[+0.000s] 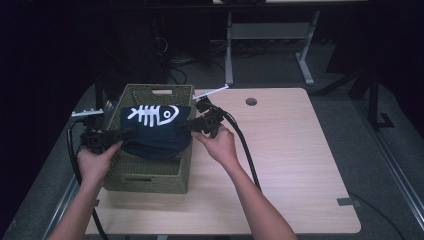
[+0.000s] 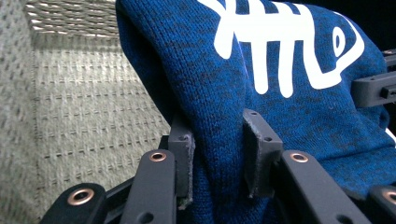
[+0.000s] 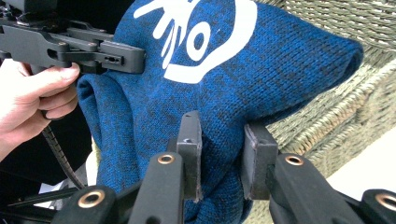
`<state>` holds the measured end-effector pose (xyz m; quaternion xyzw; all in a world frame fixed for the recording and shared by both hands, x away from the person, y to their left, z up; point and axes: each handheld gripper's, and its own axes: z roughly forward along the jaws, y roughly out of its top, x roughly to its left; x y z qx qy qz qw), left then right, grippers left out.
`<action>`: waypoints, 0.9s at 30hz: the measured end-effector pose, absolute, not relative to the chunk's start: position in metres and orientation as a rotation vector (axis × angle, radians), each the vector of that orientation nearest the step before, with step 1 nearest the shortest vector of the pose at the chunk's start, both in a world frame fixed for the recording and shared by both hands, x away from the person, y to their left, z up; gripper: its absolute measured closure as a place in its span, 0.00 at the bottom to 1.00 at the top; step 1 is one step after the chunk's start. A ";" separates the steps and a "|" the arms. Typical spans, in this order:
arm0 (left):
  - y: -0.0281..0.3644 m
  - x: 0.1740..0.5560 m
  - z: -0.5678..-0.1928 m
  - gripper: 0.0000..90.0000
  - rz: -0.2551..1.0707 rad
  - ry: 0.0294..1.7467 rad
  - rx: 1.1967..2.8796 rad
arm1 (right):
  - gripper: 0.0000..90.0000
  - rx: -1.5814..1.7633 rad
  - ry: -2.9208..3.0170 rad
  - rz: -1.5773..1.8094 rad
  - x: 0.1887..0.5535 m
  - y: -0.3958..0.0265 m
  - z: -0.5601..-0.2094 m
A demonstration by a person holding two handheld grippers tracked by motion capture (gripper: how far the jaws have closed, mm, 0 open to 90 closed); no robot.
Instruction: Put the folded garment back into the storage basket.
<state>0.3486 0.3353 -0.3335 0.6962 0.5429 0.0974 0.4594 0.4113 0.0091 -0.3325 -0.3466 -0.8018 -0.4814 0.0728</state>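
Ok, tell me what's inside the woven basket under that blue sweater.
The blue sweater, pinched by both tongs, hangs over the basket. Bare woven wall shows beside it; the floor beneath is covered, so any contents cannot be seen.

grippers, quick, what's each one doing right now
Left gripper: shut on the blue sweater, over the basket.
Right gripper: shut on the sweater's other side.

Light wood-grain table [image 1: 290,165], a woven olive basket [image 1: 150,177] directly on its left part.
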 end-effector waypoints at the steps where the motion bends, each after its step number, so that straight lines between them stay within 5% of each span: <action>1: 0.336 0.349 -0.334 0.75 0.242 1.344 1.709 | 0.80 -1.042 -2.406 -1.447 0.412 0.010 -0.333; 27: 0.356 0.357 -0.352 0.70 0.300 1.448 1.753 | 0.80 -1.063 -2.426 -1.399 0.417 0.044 -0.356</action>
